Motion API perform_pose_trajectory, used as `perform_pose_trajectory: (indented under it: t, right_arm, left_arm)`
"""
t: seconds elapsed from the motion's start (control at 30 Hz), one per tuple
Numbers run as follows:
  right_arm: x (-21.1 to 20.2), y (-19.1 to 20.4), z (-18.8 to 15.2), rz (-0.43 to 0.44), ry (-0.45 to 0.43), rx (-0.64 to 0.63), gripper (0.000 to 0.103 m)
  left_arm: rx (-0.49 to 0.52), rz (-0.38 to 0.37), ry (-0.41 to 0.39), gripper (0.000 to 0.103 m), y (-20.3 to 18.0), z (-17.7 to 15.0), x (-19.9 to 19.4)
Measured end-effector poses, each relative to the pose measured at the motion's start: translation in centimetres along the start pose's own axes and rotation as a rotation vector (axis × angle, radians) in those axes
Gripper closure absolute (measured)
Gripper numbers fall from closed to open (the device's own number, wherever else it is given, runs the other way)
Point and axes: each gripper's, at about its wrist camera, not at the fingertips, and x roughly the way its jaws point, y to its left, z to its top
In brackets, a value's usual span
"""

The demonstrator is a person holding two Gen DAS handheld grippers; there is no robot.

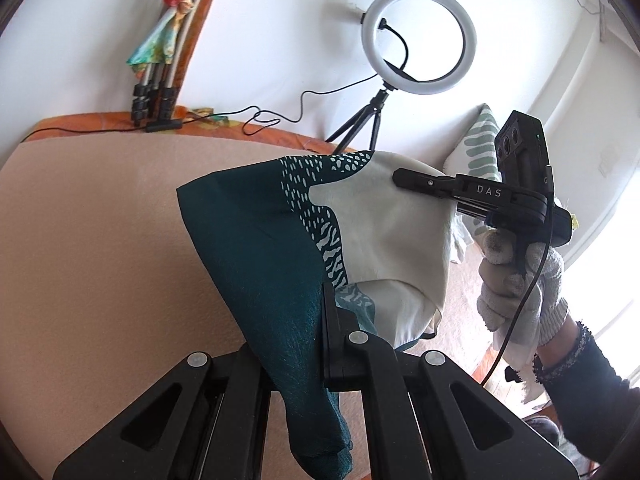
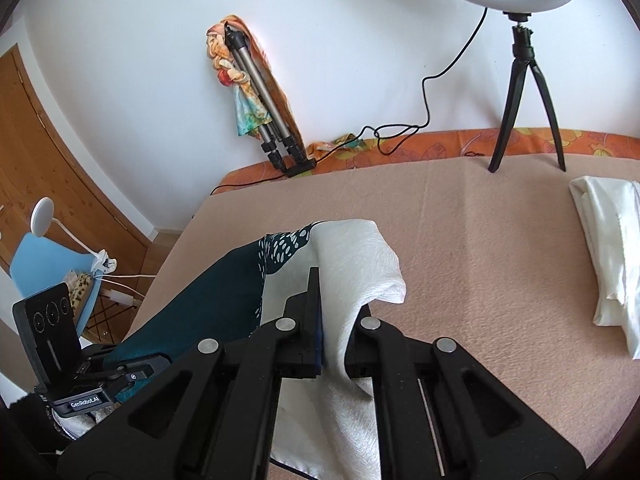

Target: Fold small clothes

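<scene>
The small garment (image 1: pixel 280 248), dark teal on one part and cream white on the other with a spotted and striped pattern between them, hangs in the middle of the left wrist view, lifted above the beige bed cover (image 1: pixel 100 240). The left tongs (image 1: pixel 316 320) are at the lower centre of that frame and are clenched on the teal edge of the cloth, which runs down between the two fingers. At the right of the same frame the right tongs (image 1: pixel 416 180) are clenched on the white part of the cloth, and a gloved hand (image 1: pixel 520 280) holds their handle.

In the right wrist view the white part of the garment (image 2: pixel 360 264) comes up between the fingers of the right tongs (image 2: pixel 336 320) at the lower centre, and the teal part goes down to the lower left, where the left tongs (image 2: pixel 148 368) grip it.

A ring light (image 1: pixel 420 40) on a small black tripod stands at the upper right of the left wrist view. A folded tripod (image 2: pixel 260 92) with a colourful scarf leans on the white wall. A folded white cloth (image 2: pixel 608 248) lies on the bed at the right edge of the right wrist view, well apart from the garment.
</scene>
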Motion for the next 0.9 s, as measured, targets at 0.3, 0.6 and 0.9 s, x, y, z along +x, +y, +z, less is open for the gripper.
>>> perform_pose_trajectory:
  t: [0.3,0.6,0.9]
  right_arm:
    - [-6.2,-5.7,1.9,-0.104,-0.071,0.007,0.098]
    - [-12.7,-12.4,4.4,-0.231,-0.131,-0.007,0.098]
    - [-17.3,-19.9,7.5,-0.347,-0.19,0.014,0.098]
  left_arm:
    - [0.1,-0.088,-0.014,0.101,-6.0,3.4,4.6]
    - [0.211,-0.176,-0.033,0.101,-13.3,6.8,10.4]
    - [0.289,-0.241,-0.061,0.101,-19.8,9.6,16.3]
